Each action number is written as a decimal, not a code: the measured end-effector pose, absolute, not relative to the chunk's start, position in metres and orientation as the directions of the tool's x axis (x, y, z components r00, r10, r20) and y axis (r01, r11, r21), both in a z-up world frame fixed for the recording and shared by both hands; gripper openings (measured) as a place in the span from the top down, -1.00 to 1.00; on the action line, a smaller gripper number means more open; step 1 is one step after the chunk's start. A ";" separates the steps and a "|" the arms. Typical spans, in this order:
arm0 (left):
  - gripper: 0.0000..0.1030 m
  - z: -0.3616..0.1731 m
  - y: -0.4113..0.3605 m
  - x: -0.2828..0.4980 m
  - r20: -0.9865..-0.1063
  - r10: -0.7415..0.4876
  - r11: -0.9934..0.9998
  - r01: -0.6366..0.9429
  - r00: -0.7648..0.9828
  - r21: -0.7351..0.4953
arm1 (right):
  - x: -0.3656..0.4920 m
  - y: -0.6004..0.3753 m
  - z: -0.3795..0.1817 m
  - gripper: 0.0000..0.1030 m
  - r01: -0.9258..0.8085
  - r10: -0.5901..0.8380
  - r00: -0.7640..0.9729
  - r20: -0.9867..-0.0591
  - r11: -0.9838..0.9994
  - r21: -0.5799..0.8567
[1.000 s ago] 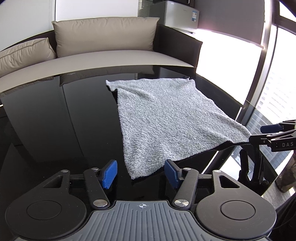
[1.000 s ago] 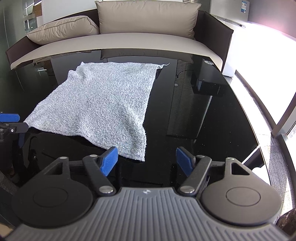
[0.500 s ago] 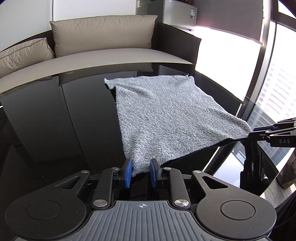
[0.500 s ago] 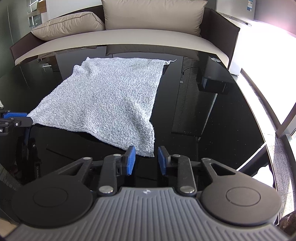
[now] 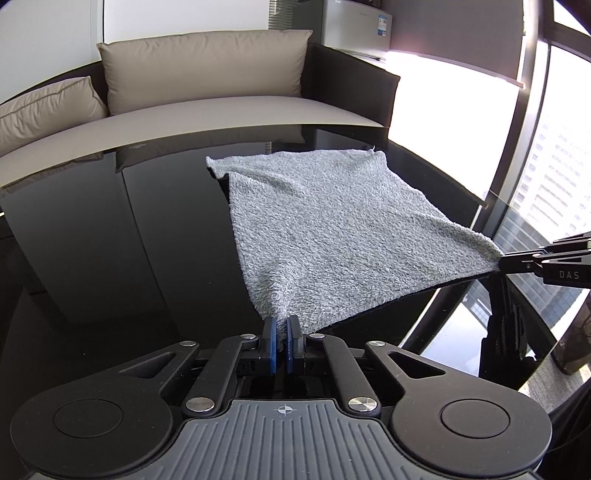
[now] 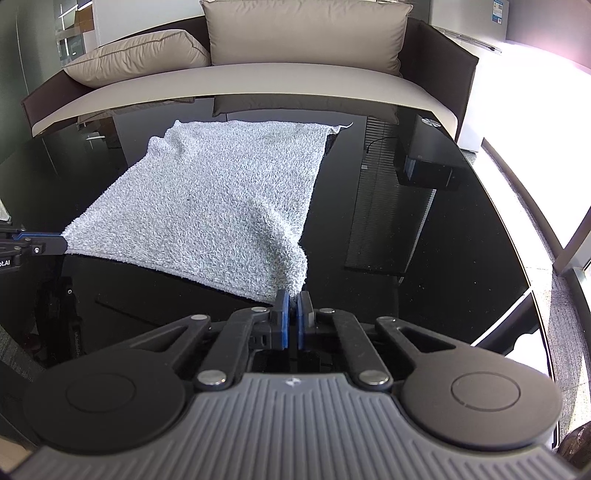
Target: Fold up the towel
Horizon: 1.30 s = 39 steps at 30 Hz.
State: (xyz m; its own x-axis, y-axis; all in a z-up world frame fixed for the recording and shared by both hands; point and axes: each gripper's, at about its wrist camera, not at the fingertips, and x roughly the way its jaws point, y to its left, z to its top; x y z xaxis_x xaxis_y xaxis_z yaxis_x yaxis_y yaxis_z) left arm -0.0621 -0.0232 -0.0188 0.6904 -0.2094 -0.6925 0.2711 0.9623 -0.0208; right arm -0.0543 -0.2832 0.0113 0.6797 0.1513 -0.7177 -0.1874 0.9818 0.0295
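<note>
A grey terry towel [image 5: 332, 229] lies spread on a glossy black table [image 5: 110, 240]. My left gripper [image 5: 281, 325] is shut on the towel's near left corner, its blue pads pinching the cloth. In the right wrist view the same towel [image 6: 214, 199] stretches away, and my right gripper [image 6: 292, 300] is shut on its near right corner. Each gripper shows in the other's view: the right gripper [image 5: 506, 257] at the right, the left gripper [image 6: 59, 242] at the left. The near edge hangs slightly raised between them.
A beige sofa [image 5: 221, 107] with cushions [image 6: 306, 33] runs behind the table's [image 6: 461, 240] far edge. A white appliance [image 5: 354, 26] stands in the back corner. Bright windows [image 5: 554, 147] line the right side. A dark box reflection [image 6: 424, 170] shows in the glass.
Both grippers have closed from wide open onto the towel's two near corners. The near edge has bunched and lifted a little at each corner.
</note>
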 end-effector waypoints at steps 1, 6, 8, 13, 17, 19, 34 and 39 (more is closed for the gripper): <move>0.91 -0.019 -0.023 -0.062 -0.693 -0.210 0.962 0.272 0.690 -0.021 | -0.054 -0.283 0.011 0.92 -0.188 0.151 0.680 -0.718 0.982 0.029; 0.92 -0.018 -0.022 -0.062 -0.691 -0.215 0.962 0.271 0.690 -0.028 | -0.055 -0.284 0.013 0.92 -0.189 0.157 0.684 -0.712 0.981 0.035; 0.91 -0.016 -0.022 -0.063 -0.687 -0.217 0.962 0.271 0.694 -0.030 | -0.056 -0.284 0.014 0.92 -0.189 0.161 0.688 -0.708 0.981 0.040; 0.92 -0.012 -0.021 -0.066 -0.677 -0.215 0.964 0.264 0.704 -0.031 | -0.059 -0.285 0.018 0.92 -0.189 0.167 0.697 -0.697 0.981 0.046; 0.92 -0.007 -0.019 -0.070 -0.668 -0.216 0.965 0.258 0.712 -0.038 | -0.063 -0.286 0.023 0.92 -0.188 0.180 0.706 -0.685 0.980 0.064; 0.92 -0.004 -0.019 -0.072 -0.668 -0.216 0.967 0.253 0.712 -0.043 | -0.065 -0.286 0.026 0.92 -0.189 0.183 0.709 -0.681 0.980 0.067; 0.91 0.034 -0.013 -0.094 -0.631 -0.221 0.968 0.244 0.744 -0.052 | -0.083 -0.292 0.065 0.92 -0.233 0.227 0.735 -0.639 0.969 0.076; 0.92 0.046 -0.011 -0.100 -0.620 -0.205 0.972 0.230 0.758 -0.040 | -0.091 -0.292 0.080 0.92 -0.256 0.240 0.745 -0.622 0.965 0.065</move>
State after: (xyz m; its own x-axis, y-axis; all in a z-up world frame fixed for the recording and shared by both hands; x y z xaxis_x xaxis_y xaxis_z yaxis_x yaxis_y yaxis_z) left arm -0.0998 -0.0114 0.0460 0.7577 -0.2047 -0.6197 0.2303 0.9723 -0.0396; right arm -0.0914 -0.2924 0.0795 0.7453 0.2396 -0.6223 -0.2558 0.9645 0.0650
